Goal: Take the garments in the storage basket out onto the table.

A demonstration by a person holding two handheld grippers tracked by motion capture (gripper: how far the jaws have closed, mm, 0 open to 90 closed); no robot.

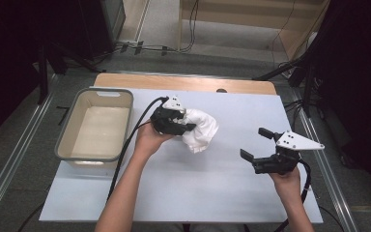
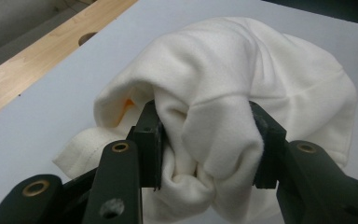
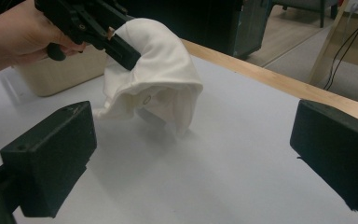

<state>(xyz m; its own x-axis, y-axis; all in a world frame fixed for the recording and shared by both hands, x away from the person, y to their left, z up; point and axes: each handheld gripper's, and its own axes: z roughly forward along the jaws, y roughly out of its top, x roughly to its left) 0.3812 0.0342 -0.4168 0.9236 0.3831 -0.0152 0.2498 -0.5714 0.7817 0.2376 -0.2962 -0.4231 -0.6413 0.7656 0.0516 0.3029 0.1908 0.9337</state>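
Note:
A bunched white cloth [image 1: 200, 129] hangs just above the middle of the white table, its lower edge near the surface. My left gripper [image 1: 186, 123] is shut on it; in the left gripper view both jaws pinch a thick fold of the cloth [image 2: 223, 116]. In the right gripper view the cloth [image 3: 161, 74] droops from the left gripper [image 3: 121, 49], held by a hand. My right gripper [image 1: 256, 143] stands open at the right of the table, jaws wide apart with nothing between them, pointing left toward the cloth.
A grey-rimmed beige tub [image 1: 96, 94] sits at the table's left, also seen behind the cloth as the tub [image 3: 60, 70]. A wooden strip [image 1: 183, 82] runs along the far edge. Black cables trail from both grippers.

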